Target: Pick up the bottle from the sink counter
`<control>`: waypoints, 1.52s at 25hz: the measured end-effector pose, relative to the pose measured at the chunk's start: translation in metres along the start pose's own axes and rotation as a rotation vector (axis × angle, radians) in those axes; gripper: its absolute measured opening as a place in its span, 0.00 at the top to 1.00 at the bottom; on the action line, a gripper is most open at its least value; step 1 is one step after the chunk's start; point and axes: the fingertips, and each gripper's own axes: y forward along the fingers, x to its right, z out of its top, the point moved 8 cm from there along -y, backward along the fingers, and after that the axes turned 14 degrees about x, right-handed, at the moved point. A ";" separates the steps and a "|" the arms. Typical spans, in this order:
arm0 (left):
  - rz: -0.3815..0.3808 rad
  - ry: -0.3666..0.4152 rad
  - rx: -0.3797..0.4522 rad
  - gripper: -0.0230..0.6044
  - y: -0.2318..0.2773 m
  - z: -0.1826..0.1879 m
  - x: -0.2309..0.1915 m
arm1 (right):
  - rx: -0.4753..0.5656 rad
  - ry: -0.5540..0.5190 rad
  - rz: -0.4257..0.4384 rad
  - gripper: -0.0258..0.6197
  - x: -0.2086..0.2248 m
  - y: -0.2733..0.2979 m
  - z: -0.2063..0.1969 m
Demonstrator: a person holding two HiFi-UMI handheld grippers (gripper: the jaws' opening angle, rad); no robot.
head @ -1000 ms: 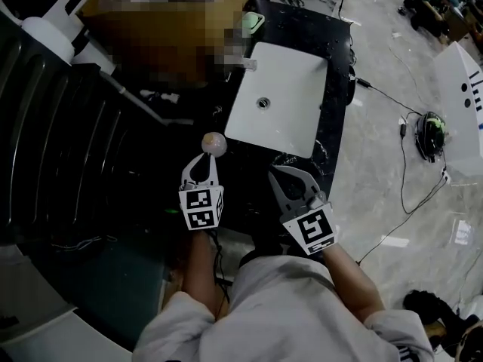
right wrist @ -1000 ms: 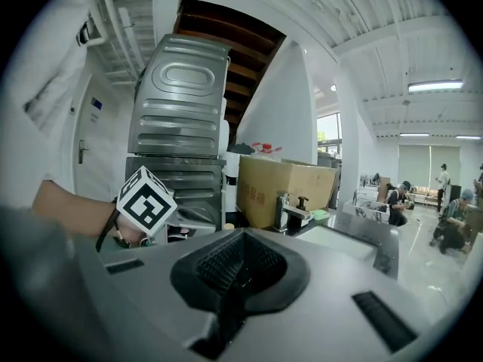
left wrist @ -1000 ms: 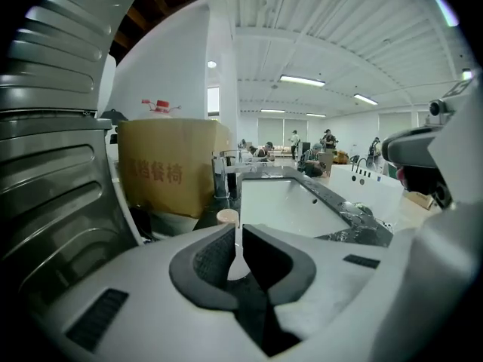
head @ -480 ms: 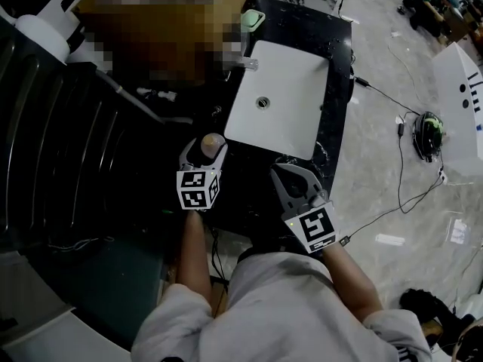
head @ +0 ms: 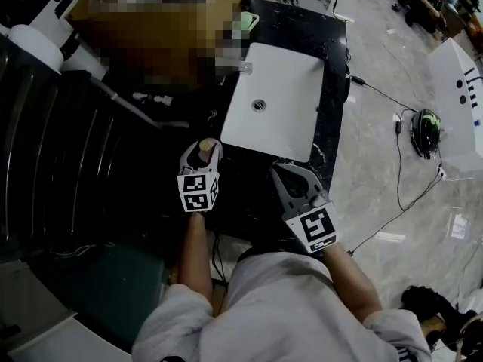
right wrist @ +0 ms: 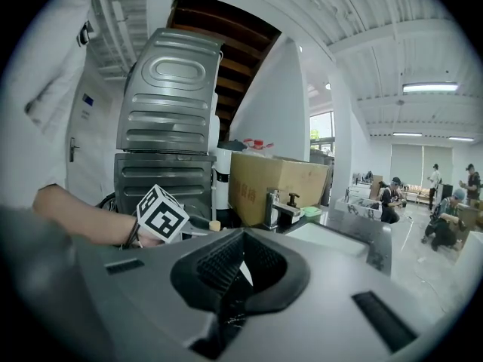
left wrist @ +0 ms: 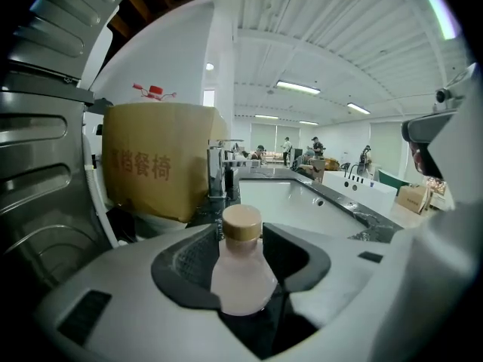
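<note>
A small pale pink bottle point(left wrist: 243, 270) with a tan cap point(head: 204, 147) stands on the black counter point(head: 332, 81) at the sink's near left corner. My left gripper point(head: 201, 151) has its jaws on either side of it; they have just been closing and the dark pads point(left wrist: 185, 266) press against the bottle's shoulders. In the left gripper view the bottle fills the gap of my left gripper point(left wrist: 241, 240). My right gripper point(head: 290, 170) hovers over the counter's near edge to the right, shut and empty, its pads point(right wrist: 219, 266) meeting at the tips.
A white basin point(head: 275, 96) is set in the counter, with a faucet point(head: 245, 66) at its left rim. A cardboard box point(left wrist: 155, 161) stands behind the bottle. A grey ribbed appliance point(right wrist: 170, 111) is at the left. Cables point(head: 407, 149) lie on the floor at the right.
The left gripper moved forward from behind the bottle, opened wide around it, then narrowed onto it. The right gripper stayed in place.
</note>
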 end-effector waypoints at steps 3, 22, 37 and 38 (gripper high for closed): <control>0.000 0.010 0.024 0.66 -0.001 0.000 0.001 | 0.000 -0.004 -0.004 0.95 0.002 -0.002 0.000; -0.005 0.012 0.069 0.73 -0.010 0.016 0.007 | -0.008 0.049 -0.017 0.95 0.004 -0.005 -0.001; 0.053 0.027 0.139 0.73 -0.044 0.082 0.027 | 0.028 0.064 -0.013 0.95 0.011 0.011 -0.007; 0.066 0.027 0.139 0.73 -0.047 0.084 0.029 | 0.032 0.072 -0.013 0.95 0.013 0.012 -0.007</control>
